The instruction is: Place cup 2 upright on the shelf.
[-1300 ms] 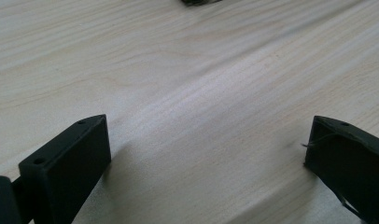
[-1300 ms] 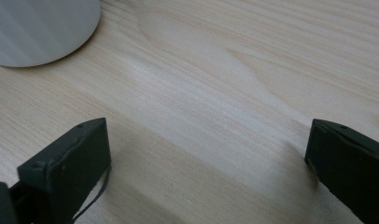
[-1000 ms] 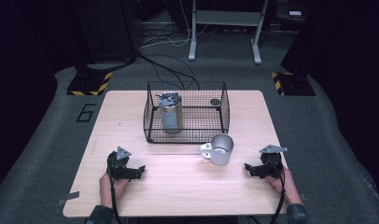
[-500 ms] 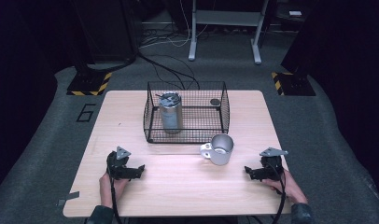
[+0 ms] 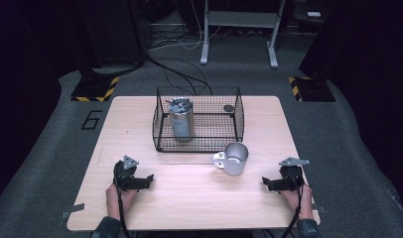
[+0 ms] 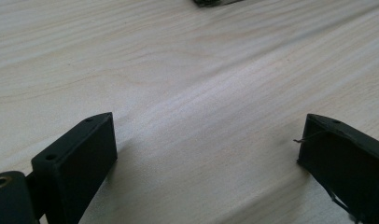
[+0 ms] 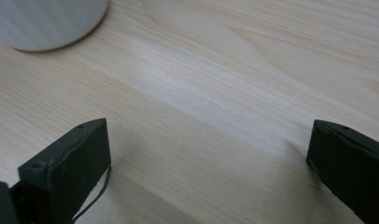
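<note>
High view: metal mug [image 5: 235, 158] just before wire basket [image 5: 197, 141].

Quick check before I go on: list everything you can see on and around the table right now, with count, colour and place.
Table: one, light wood, centre.
Wire basket: one, black, far middle of the table.
Flask: one, silver with dark lid, upright in the basket's left part.
Small round thing: one, dark, basket's far right corner; too small to identify.
Mug: one, silver, on the table just in front of the basket, handle to the left.
Striped floor plates: two, black and yellow, beyond the table.
Left gripper: black, open, near left edge.
Right gripper: black, open, near right edge.
</note>
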{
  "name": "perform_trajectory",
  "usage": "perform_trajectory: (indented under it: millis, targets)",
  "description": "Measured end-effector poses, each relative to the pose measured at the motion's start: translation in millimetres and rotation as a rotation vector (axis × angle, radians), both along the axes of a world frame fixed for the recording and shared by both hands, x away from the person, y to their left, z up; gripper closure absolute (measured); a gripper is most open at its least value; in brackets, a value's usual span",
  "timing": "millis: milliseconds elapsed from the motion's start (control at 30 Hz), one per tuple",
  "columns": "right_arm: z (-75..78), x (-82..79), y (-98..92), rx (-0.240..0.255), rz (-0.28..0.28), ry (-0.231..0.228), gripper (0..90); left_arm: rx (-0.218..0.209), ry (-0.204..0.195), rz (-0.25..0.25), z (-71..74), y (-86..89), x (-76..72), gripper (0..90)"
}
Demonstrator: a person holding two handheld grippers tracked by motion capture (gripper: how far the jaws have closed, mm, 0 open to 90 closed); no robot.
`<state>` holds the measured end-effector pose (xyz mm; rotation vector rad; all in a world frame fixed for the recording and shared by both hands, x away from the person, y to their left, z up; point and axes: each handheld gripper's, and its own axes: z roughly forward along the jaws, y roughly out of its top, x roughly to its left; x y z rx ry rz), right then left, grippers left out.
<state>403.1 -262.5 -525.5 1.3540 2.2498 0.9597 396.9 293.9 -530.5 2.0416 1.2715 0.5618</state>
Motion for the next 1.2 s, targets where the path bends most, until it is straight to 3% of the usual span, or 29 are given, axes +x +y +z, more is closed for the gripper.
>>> perform_trajectory:
  millis: [233, 367, 500, 767, 1200]
  targets:
    - [12.8, -9.4, 9.3, 0.087, 0.021, -0.04, 0.0, 0.001, -0.004, 0.003, -0.2, -0.2, 0.0, 3.9]
    - [21.0, -12.0, 19.4, 0.098, 0.067, -0.052, 0.0, -0.007, 0.011, -0.004, 0.5, 0.0, -0.2, 4.0]
    - [29.7, -14.8, 29.2, 0.147, 0.097, -0.074, 0.0, 0.001, 0.002, -0.002, 0.3, -0.2, 0.0, 4.2]
    - [45.9, -12.0, 53.8, 0.144, 0.152, -0.118, 0.0, -0.012, 0.003, 0.006, -0.1, -1.3, -0.6, 4.6]
    - [59.4, 3.1, 84.4, 0.121, 0.21, -0.12, 0.0, -0.009, -0.002, 0.001, -0.2, -0.9, -0.5, 5.1]
